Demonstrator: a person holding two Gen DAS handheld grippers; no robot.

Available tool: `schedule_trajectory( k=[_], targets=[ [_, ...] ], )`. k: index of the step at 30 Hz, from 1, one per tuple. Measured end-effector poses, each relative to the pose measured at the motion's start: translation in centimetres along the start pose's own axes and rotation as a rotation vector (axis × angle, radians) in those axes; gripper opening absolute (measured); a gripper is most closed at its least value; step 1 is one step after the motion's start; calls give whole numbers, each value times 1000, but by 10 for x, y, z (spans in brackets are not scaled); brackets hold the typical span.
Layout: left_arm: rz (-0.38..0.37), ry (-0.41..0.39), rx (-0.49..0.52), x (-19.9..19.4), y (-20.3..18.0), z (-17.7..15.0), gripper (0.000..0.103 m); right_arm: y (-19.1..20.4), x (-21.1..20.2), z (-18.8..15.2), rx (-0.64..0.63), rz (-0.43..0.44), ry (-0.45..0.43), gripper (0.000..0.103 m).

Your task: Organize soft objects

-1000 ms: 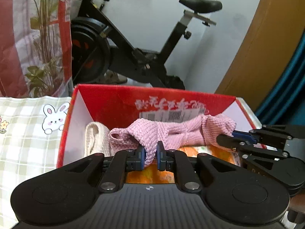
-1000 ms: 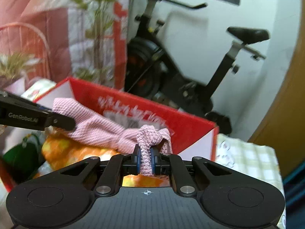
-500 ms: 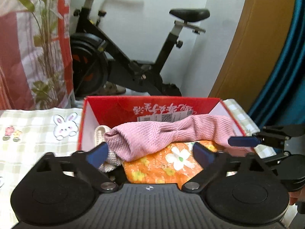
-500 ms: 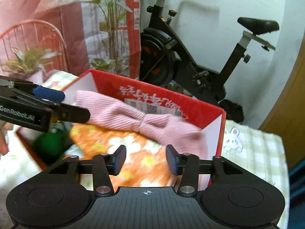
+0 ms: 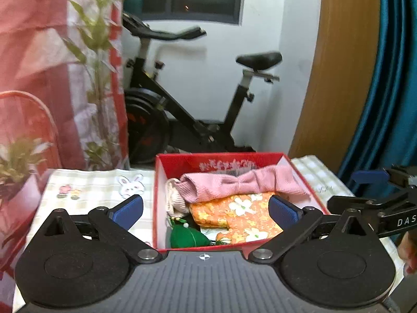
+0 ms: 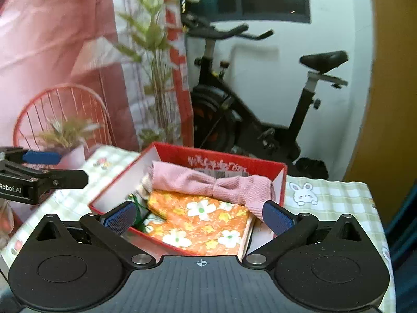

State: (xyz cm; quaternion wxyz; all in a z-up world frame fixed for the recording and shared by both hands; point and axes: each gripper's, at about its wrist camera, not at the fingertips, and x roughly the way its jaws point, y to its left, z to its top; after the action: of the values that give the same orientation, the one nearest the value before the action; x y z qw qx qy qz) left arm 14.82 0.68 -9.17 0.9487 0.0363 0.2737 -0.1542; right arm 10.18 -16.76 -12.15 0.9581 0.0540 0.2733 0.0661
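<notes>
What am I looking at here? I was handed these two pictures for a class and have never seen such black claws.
These are two hand-held grippers, one in each of a person's hands, each with a fisheye camera looking along its two fingers. One picture is from the left gripper, the other from the right gripper. The blue pads are the fingertips. The left gripper's jaws stand wide apart, the right one's are opening, and neither holds anything. On a checked tablecloth with rabbits stands a red cardboard box. In it lie a pink knitted cloth, an orange flowered cloth, a cream knitted piece and something green. Behind stands an exercise bike.
</notes>
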Motion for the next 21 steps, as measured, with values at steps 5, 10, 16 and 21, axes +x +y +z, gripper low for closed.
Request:
schedule_trajectory(
  k=[5,10,16,21],
  targets=[
    [21,-70,-18,-49,-4,0,103,8,-52,-5,43,-54,-79,103],
    [58,-136,-39,-91,-10,1,103,14,-96,-10,90,-77,-137,103],
    [136,-206,-59,-137,-19,6,103,23,-144,-11,127,-94,-210,103],
    [162,-236,-75,-162,-26,9,103,23,-168,-10,132,-146,-232,103]
  ],
)
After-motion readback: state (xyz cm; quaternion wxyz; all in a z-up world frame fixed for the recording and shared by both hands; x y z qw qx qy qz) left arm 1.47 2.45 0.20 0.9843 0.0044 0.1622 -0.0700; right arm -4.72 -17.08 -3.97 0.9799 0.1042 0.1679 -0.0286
